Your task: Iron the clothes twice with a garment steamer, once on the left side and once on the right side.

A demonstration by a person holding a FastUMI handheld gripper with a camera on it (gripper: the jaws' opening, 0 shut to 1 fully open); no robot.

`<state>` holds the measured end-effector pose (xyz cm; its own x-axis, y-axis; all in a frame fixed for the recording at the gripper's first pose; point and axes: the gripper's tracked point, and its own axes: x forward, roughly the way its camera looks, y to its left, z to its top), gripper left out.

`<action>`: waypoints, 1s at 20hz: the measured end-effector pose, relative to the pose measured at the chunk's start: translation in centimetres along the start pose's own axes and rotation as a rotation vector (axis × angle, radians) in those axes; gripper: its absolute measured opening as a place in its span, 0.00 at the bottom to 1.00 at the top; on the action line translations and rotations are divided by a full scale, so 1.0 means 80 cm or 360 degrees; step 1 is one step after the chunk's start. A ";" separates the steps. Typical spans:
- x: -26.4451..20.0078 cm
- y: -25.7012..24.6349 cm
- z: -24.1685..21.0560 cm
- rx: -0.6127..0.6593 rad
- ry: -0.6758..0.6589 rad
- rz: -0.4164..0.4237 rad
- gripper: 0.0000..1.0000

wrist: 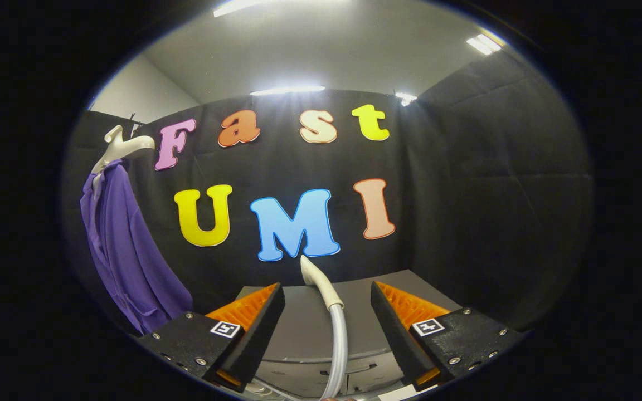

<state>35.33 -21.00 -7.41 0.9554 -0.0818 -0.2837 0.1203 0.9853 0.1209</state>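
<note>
A purple garment (126,250) hangs on a white hanger form (123,147) against the booth's wall, far off to the left of my fingers. The steamer's pale nozzle (314,275) stands upright between my fingers, and its grey hose (339,345) runs down from it toward the gripper's base. My gripper (326,288) is open, with the fingers wide apart on either side of the hose and a gap showing on both sides. The nozzle's steam face is turned away, so I cannot see it.
A grey flat surface (298,328) lies just ahead, under the fingers, with a lower grey unit (293,370) beneath it. The black cloth wall closes the back and the right side. Ceiling lights (287,89) shine above.
</note>
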 end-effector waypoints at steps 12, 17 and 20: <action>0.203 -0.021 -0.093 0.0697 0.0548 0.0347 0.95; 0.237 -0.036 -0.121 0.0999 0.0758 0.0409 0.94; 0.237 -0.018 -0.149 0.1066 0.0914 0.0504 0.94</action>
<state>50.05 -22.18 -24.32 0.7124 0.4378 -0.5485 0.1783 0.6430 0.7448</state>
